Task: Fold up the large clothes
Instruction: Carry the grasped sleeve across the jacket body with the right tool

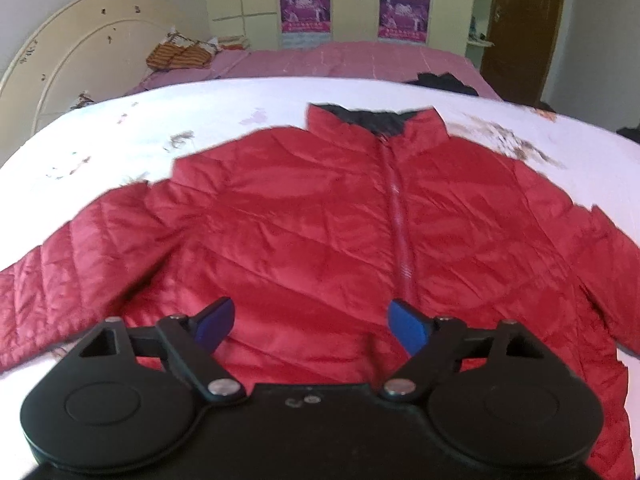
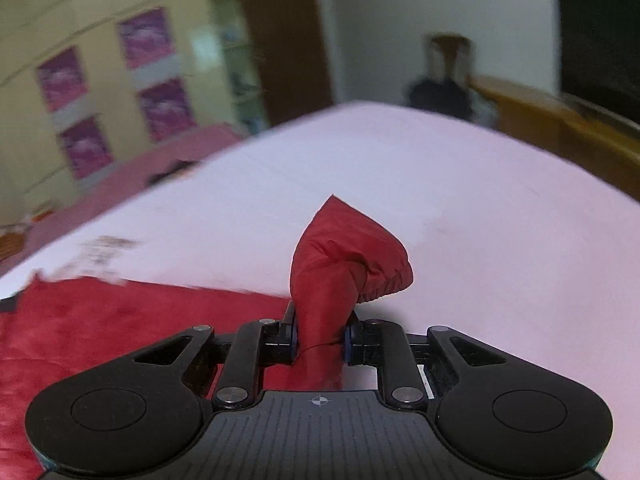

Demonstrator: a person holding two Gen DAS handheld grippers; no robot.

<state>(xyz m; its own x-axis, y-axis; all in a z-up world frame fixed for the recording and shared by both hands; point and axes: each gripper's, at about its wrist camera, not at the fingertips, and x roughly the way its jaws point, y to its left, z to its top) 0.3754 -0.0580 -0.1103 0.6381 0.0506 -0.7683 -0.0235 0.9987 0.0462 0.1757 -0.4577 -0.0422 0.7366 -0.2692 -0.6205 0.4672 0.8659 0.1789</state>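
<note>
A red quilted jacket [image 1: 320,216] lies front up and zipped on a white sheet [image 1: 120,128], collar with dark lining at the far side, sleeves spread to both sides. My left gripper [image 1: 310,326] is open and empty, hovering over the jacket's lower front beside the zipper. In the right wrist view my right gripper [image 2: 320,340] is shut on the jacket's sleeve cuff [image 2: 348,264], which sticks up bunched beyond the fingers above the sheet [image 2: 440,184]. The jacket body [image 2: 120,320] lies to the left.
A pink bedspread [image 1: 340,60] lies beyond the white sheet, with a striped bundle [image 1: 180,54] and dark cloth [image 1: 444,82] on it. Cupboards with purple posters [image 1: 306,6] and a brown door [image 1: 524,28] stand behind. A wooden ledge [image 2: 560,124] runs at the right.
</note>
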